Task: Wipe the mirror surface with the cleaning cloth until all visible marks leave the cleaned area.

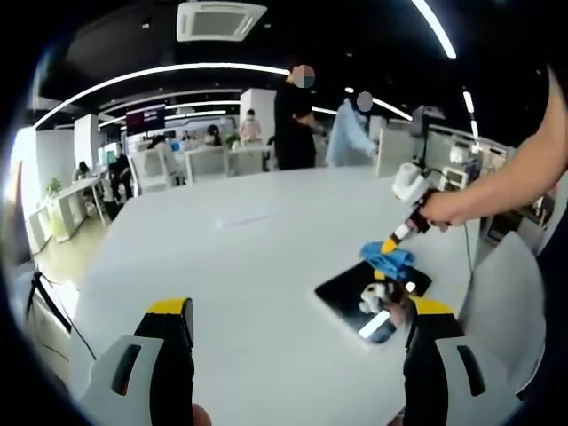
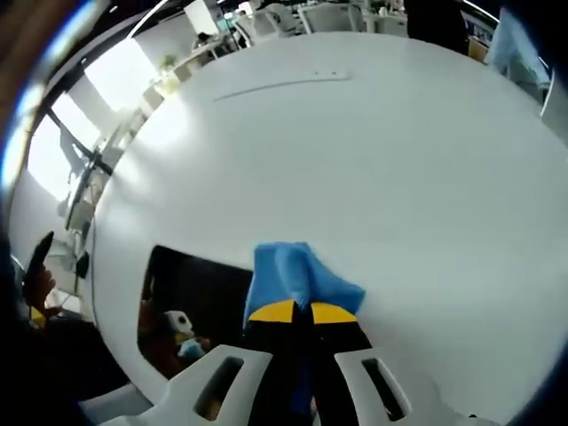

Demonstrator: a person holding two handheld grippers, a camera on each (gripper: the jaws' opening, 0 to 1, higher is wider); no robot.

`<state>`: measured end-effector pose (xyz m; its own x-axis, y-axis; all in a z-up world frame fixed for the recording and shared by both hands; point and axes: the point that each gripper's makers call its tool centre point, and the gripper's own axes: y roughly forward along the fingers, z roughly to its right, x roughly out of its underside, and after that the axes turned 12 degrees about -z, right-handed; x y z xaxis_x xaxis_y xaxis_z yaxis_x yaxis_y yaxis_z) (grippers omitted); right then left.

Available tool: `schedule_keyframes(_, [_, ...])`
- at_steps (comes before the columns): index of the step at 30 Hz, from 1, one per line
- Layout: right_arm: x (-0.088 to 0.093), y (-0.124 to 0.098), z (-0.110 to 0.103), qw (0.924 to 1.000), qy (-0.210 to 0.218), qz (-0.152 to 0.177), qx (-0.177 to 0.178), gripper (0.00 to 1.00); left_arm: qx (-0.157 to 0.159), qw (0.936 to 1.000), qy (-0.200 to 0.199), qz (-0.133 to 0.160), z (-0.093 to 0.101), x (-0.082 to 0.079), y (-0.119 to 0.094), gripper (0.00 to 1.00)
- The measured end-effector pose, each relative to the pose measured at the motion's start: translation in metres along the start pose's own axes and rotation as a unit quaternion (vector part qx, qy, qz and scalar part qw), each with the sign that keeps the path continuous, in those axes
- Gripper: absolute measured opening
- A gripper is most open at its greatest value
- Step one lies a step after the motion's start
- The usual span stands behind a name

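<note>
Mirror (image 2: 200, 297) lay unanchored on the tabletop (image 2: 355, 160); the right tool (image 2: 300, 312), clamped on the cloth (image 2: 297, 275) at its edge, could shove it, while the left tool (image 1: 297, 324) gaped empty.

In the right gripper view, the near part of the blue cloth (image 2: 297, 280) is hidden between the right tool's (image 2: 298, 312) closed tips, and the mirror (image 2: 200, 288) runs under the tool at six o'clock. In the left gripper view, the cloth (image 1: 388, 258) covers the mirror's (image 1: 351, 293) far edge; its reflections are too blurred to read.

White table (image 1: 240, 257) — two people (image 1: 295, 120) standing beyond, desks (image 1: 209, 162) behind.
</note>
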<state>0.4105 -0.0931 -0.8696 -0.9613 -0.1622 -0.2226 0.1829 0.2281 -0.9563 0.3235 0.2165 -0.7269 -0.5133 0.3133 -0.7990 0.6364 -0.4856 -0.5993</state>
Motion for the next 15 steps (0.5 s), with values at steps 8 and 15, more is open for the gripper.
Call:
schedule_keyframes(8, [-0.0002,-0.0006,0.0,0.9999,-0.01,-0.004,0.0,0.0,-0.002,1.0,-0.001,0.003,-0.0041,-0.0022,-0.0008,1.0])
schedule_keyframes(15, [-0.0016,-0.0005,0.0003,1.0,0.002,-0.006,0.001,0.0,0.007,1.0,0.0,0.0,0.0014,-0.0023,0.0015,1.0])
